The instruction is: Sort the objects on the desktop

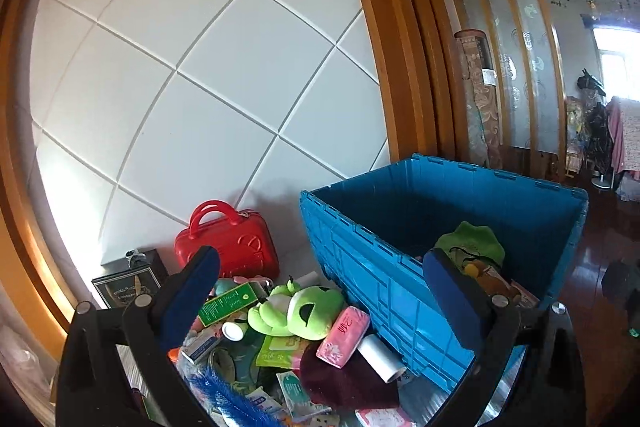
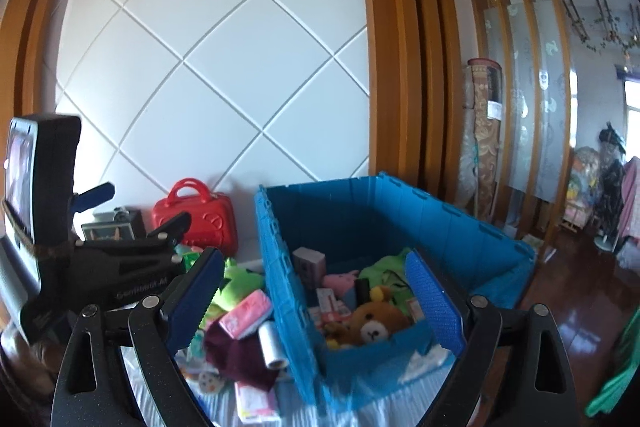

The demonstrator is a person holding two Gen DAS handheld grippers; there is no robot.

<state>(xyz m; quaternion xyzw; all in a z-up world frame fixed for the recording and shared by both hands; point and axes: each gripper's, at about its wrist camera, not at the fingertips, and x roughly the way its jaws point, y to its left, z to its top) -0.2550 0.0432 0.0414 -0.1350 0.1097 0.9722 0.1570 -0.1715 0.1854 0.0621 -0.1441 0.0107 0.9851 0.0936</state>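
A heap of desktop objects lies on the table: a green frog plush (image 1: 300, 311), a pink tissue pack (image 1: 344, 337), a white roll (image 1: 380, 357), a maroon cloth (image 1: 344, 379) and a green carton (image 1: 228, 301). To its right stands an open blue crate (image 1: 380, 291) with a green cloth inside. My left gripper (image 1: 324, 291) hangs open over the heap, holding nothing. In the right wrist view, my right gripper (image 2: 316, 301) is open and empty above the crate's (image 2: 288, 287) near left wall. A bear plush (image 2: 376, 323), a pink toy (image 2: 340, 279) and small boxes lie inside. The left gripper (image 2: 146, 203) shows at the left.
A red mini suitcase (image 1: 226, 247) and a black box (image 1: 128, 283) stand against the white panelled wall behind the heap. A blue brush (image 1: 228, 399) lies at the front. A wooden frame, a rolled carpet (image 2: 484, 147) and dark wood floor are to the right.
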